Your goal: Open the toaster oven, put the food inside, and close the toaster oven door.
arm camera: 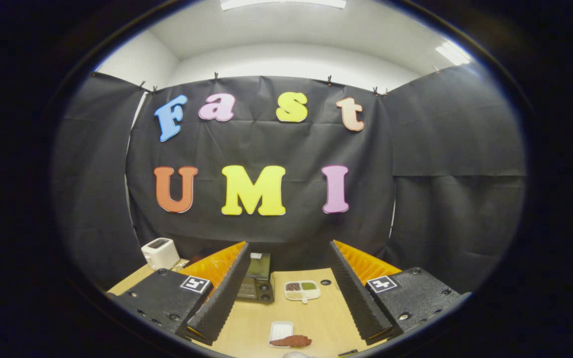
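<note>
Gripper view, from a raised position over a light wooden surface [316, 313] in a booth hung with black cloth: the gripper [290, 258] is held above the surface with its jaws spread wide and nothing between them. A dark toaster oven [255, 284] stands on the surface just beside the left finger, which covers part of it; whether its door is open or shut cannot be told from this angle. A reddish-brown piece of food [291, 341] lies low between the two fingers, close to the camera, touching the near edge of a small white tray [280, 329]. Farther off, near the middle of the surface and just right of the toaster oven, sits a white divided dish [302, 290] with dark red, green and pale fillings in its compartments. A small dark round spot [325, 282] marks the surface just beside that dish. A white pop-up toaster [160, 252] stands at the far left corner, beyond the left finger, against the cloth wall. White ceiling and lit panels show above the cloth.
</note>
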{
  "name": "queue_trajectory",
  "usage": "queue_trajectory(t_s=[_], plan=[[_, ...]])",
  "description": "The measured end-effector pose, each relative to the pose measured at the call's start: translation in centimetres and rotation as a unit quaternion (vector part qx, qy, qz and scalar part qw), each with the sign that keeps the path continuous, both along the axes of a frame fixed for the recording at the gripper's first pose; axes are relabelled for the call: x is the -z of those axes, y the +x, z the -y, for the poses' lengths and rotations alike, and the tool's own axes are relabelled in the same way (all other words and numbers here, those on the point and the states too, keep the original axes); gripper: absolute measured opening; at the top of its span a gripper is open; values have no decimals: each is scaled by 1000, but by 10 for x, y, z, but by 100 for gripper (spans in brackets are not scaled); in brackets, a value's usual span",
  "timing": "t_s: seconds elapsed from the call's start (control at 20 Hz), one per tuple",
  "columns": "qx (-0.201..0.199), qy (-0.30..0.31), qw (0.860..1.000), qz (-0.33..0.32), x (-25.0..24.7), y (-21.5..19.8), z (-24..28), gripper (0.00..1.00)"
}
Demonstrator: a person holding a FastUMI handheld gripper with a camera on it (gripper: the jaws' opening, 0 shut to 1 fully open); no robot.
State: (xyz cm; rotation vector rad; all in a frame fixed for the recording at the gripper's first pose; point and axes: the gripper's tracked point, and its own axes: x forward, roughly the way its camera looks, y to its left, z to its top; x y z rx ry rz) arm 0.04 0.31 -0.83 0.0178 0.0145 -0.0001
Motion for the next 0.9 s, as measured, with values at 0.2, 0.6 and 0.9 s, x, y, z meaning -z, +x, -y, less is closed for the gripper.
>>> queue_trajectory(t_s=[0.2,0.6,0.9], plan=[[-6,1,1000,-4,6,12,-14,100],[-41,-22,999,-17,53,78,-96,100],[-68,-13,997,-38,120,158,-175,100]])
